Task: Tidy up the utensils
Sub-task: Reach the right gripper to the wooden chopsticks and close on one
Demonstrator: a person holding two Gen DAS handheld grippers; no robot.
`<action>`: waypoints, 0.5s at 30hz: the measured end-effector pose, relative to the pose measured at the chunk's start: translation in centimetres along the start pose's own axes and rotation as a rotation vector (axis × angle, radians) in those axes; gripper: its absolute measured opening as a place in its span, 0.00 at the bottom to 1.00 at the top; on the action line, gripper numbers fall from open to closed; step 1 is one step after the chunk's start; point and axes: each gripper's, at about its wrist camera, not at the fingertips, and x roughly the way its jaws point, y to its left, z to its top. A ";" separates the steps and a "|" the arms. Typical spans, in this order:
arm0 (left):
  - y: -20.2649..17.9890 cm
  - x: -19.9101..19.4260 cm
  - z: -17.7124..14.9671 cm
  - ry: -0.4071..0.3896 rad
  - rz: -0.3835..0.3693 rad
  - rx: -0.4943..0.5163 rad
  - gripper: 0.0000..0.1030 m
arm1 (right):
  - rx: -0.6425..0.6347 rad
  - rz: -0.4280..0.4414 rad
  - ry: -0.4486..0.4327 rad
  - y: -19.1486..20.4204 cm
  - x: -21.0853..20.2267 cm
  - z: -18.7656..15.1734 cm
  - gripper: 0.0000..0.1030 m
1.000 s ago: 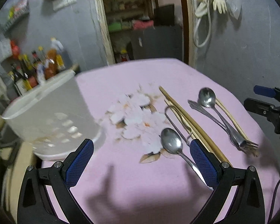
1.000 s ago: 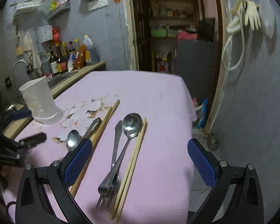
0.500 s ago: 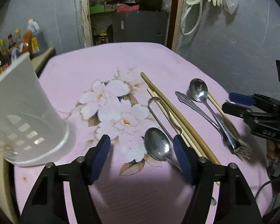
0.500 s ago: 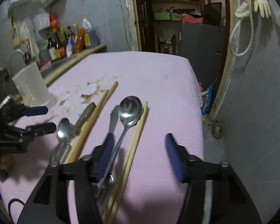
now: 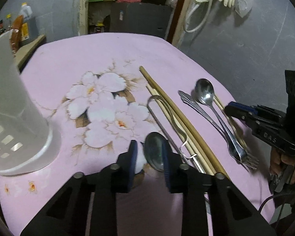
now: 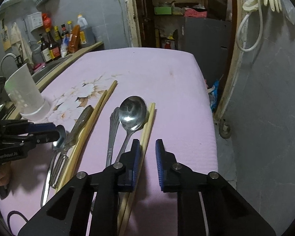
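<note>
Pink floral-cloth surface carries white perforated plastic holder at my left. My left hand-held gripper part open around steel spoon bowl. My right hand-held gripper part open over pale wooden chopsticks.

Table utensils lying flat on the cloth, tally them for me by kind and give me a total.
Spoons: 2
Fork: 1
Peeler: 1
Chopsticks: 5, three on the left and two under the right spoon; the left bundle is hard to separate
Total: 9
</note>
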 end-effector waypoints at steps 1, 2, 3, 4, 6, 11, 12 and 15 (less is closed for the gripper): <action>-0.1 0.2 0.0 0.008 -0.006 0.005 0.15 | 0.006 -0.006 0.003 0.0 0.0 0.1 0.09; -0.1 0.3 0.0 0.011 0.002 0.010 0.12 | 0.008 -0.007 0.007 -0.1 0.1 0.1 0.09; -0.1 0.3 0.0 0.006 0.012 0.006 0.10 | 0.008 -0.008 0.010 -0.1 0.2 0.2 0.09; 0.1 0.3 0.0 0.003 0.015 -0.002 0.08 | 0.006 -0.011 0.015 0.0 0.3 0.3 0.08; 0.6 0.4 0.0 -0.006 0.006 -0.044 0.06 | 0.008 -0.012 0.032 -0.1 0.7 0.5 0.08; 0.6 0.4 0.1 -0.009 -0.002 -0.049 0.06 | 0.057 -0.002 0.083 -0.5 1.8 1.5 0.08; 0.7 0.3 0.0 -0.006 -0.008 -0.049 0.06 | 0.067 0.000 0.087 -0.6 1.9 1.5 0.08; 0.6 0.5 0.2 -0.004 -0.013 -0.057 0.06 | 0.109 0.019 0.099 -1.0 2.0 1.7 0.08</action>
